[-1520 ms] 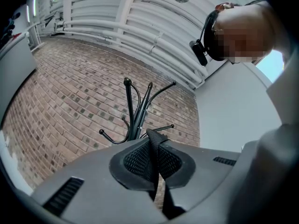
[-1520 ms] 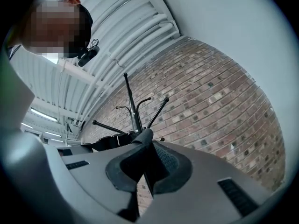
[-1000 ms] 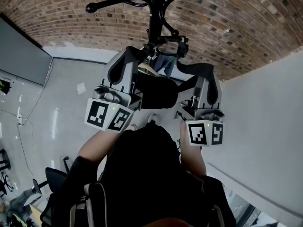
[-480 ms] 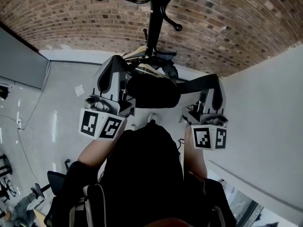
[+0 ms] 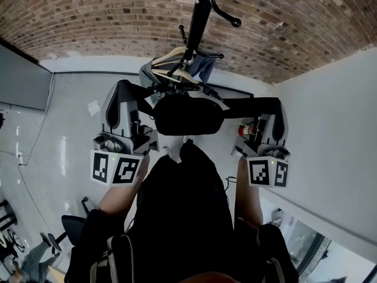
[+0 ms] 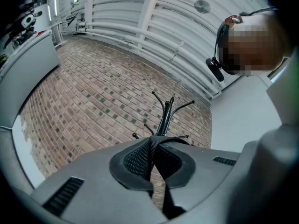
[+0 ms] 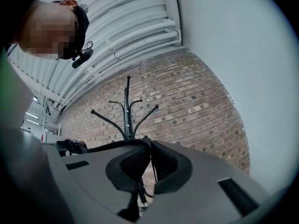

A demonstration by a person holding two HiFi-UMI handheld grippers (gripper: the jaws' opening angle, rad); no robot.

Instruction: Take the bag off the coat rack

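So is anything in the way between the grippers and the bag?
No. The left gripper and right gripper are each shut on a strap of the bag, which hangs between them, nearer than the coat rack.

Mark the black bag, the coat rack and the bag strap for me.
black bag [image 5: 188,115], head view, middle of its body.
coat rack [image 5: 198,22], head view, on its upright pole.
bag strap [image 6: 152,148], left gripper view, on the webbing where it is pinched.

No writing, label, brand or number is readable anywhere in these views.
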